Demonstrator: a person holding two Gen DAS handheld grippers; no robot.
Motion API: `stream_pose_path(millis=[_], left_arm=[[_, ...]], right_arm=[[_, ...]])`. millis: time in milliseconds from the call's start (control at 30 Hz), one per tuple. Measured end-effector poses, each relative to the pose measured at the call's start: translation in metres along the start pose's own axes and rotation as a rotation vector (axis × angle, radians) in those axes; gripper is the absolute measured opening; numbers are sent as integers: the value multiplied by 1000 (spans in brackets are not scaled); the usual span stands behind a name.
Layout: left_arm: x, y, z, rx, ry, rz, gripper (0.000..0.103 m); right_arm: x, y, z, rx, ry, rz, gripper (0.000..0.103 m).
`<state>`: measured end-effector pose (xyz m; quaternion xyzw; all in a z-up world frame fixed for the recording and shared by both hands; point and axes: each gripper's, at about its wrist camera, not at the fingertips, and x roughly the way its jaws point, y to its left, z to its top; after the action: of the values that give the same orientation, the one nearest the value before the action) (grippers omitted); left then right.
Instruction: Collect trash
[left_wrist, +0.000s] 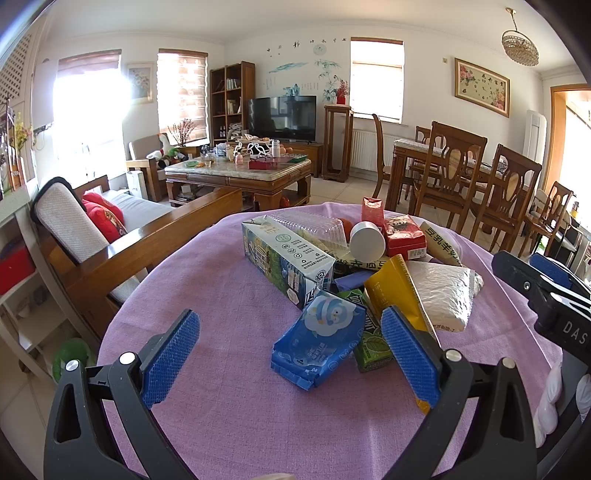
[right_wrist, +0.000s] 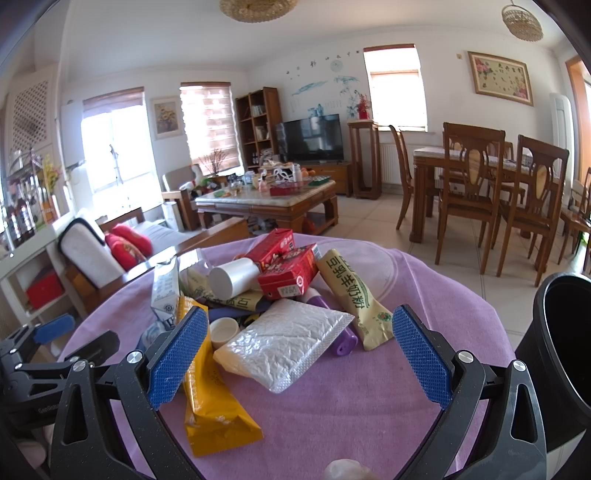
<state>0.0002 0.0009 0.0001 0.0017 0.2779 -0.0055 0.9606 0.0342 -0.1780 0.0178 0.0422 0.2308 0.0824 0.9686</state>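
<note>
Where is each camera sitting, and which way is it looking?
Left wrist: sits behind the open left gripper, facing the trash pile on the purple cloth, blue pack nearest; the right gripper shows at the right edge.
Right wrist: sits behind the open right gripper, facing the silver bag, black bin at right; the left gripper shows at left.
Both share the yellow pouch, the white cup and the TV.

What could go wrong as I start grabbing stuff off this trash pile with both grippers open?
The white cup lies on its side atop the pile and may roll off the purple tablecloth if neighbours shift. The yellow pouch slips under other items, so pulling it could drag the silver padded mailer. The black bin stands off the right gripper; the left gripper has the longer carry.
</note>
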Motion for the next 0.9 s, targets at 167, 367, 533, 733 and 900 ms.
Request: stream_pose_path(millis=[167, 367, 533, 733, 900], left_arm=[[0, 0, 0, -1, 0, 0, 98], [0, 0, 0, -1, 0, 0, 98], [0, 0, 0, -1, 2, 0, 98], [3, 6, -1, -2, 8, -1, 98], [3, 2, -4, -2, 11, 1, 98]], right_arm=[[0, 0, 0, 1, 0, 0, 99], [0, 0, 0, 3, 0, 1, 99], [0, -1, 0, 5, 1, 3, 99], [0, -1, 1, 17, 8, 11, 99], [7, -5, 0, 34, 18, 20, 99]])
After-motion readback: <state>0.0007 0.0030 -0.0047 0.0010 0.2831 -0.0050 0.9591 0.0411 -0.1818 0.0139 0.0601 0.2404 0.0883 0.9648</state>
